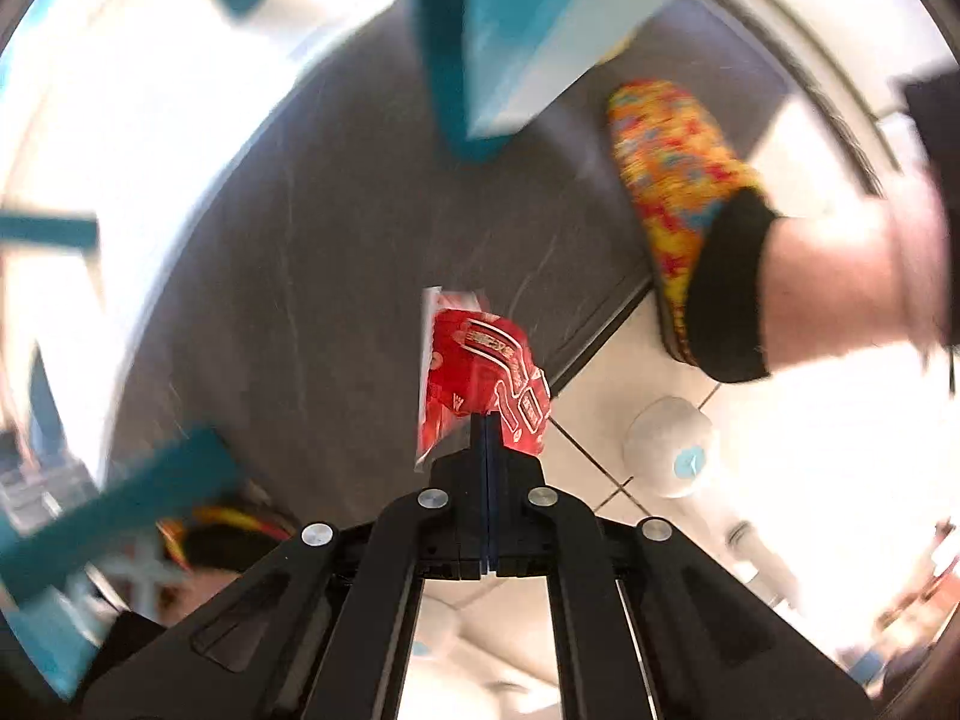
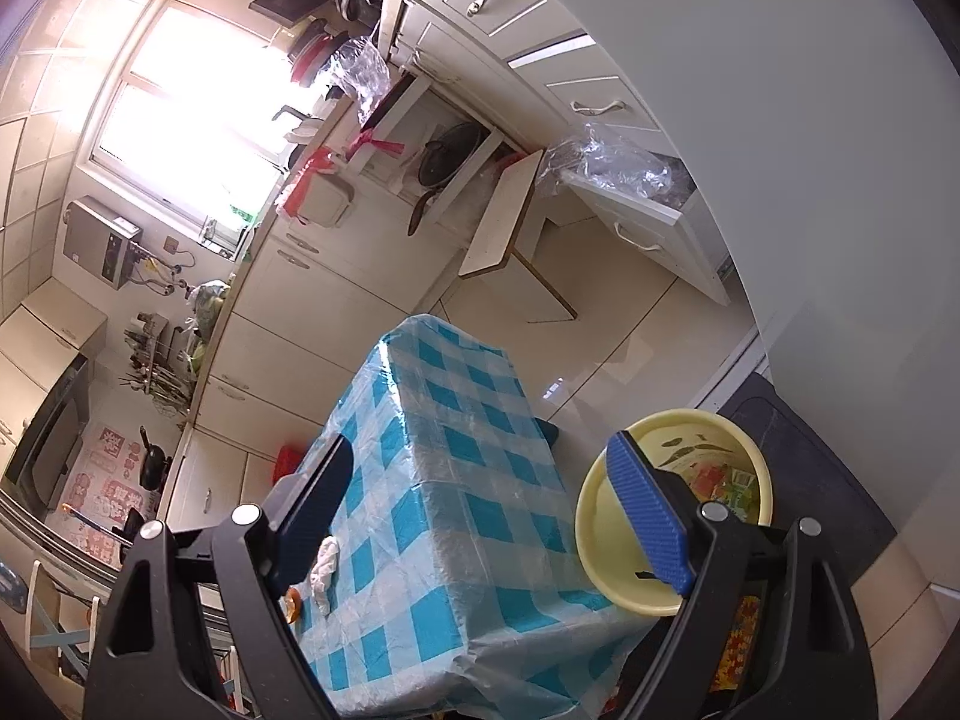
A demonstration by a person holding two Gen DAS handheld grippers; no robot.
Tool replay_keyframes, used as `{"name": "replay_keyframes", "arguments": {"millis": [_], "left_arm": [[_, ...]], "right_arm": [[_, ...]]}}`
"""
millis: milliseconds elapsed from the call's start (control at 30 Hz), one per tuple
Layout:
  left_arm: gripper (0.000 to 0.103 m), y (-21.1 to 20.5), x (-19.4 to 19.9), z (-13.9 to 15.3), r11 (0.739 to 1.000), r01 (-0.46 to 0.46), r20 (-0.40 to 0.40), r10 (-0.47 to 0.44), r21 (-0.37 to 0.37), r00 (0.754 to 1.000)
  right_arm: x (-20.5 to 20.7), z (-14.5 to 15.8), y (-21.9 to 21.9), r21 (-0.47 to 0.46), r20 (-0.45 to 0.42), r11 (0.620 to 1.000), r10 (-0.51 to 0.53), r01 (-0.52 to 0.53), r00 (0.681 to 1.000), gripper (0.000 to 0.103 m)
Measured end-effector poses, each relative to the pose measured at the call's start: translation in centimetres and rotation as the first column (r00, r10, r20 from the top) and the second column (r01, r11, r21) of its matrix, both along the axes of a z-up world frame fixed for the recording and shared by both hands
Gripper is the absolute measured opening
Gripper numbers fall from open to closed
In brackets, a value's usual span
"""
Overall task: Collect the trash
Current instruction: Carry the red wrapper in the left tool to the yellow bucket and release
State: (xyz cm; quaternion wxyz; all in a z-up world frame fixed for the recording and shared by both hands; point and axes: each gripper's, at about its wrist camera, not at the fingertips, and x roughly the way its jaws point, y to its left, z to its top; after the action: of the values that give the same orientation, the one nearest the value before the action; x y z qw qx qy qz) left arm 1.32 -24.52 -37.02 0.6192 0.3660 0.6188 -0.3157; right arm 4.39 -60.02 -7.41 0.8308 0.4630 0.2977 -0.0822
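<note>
In the left wrist view my left gripper (image 1: pixel 487 417) is shut on a red snack wrapper (image 1: pixel 480 381) and holds it in the air above a dark grey floor mat (image 1: pixel 300 270). The view is blurred. In the right wrist view my right gripper (image 2: pixel 480 468) is open and empty above a table with a blue checked cloth (image 2: pixel 444 480). A crumpled white tissue (image 2: pixel 324 570) lies on the cloth beside the left finger (image 2: pixel 318 498). A yellow basin (image 2: pixel 678 504) with several wrappers inside sits on the floor beside the table, behind the right finger (image 2: pixel 648 516).
A person's foot in a patterned slipper (image 1: pixel 672 192) stands on the mat's edge. A table leg with the checked cloth (image 1: pixel 480 42) hangs over the mat. White balls (image 1: pixel 669 444) lie on the tile floor. Kitchen cabinets, an open drawer (image 2: pixel 648 210) and a small stool (image 2: pixel 504 216) stand beyond the table.
</note>
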Motion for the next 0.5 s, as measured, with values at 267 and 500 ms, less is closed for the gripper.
{"name": "replay_keyframes", "arguments": {"millis": [267,500], "left_arm": [[0.0,-2.7,-2.1,12.9,0.95,0.161,0.056,-0.152,-0.269,0.987],[0.0,-7.9,-0.3,27.8,0.787,0.194,0.114,-0.157,-0.586,0.981]], "right_arm": [[-0.7,-1.4,-0.9,0.014,-0.027,1.0,-0.021,0.022,0.999,0.083],[-1.5,-1.4,-1.7,0.017,-0.02,0.998,-0.052,0.053,0.998,0.083]]}}
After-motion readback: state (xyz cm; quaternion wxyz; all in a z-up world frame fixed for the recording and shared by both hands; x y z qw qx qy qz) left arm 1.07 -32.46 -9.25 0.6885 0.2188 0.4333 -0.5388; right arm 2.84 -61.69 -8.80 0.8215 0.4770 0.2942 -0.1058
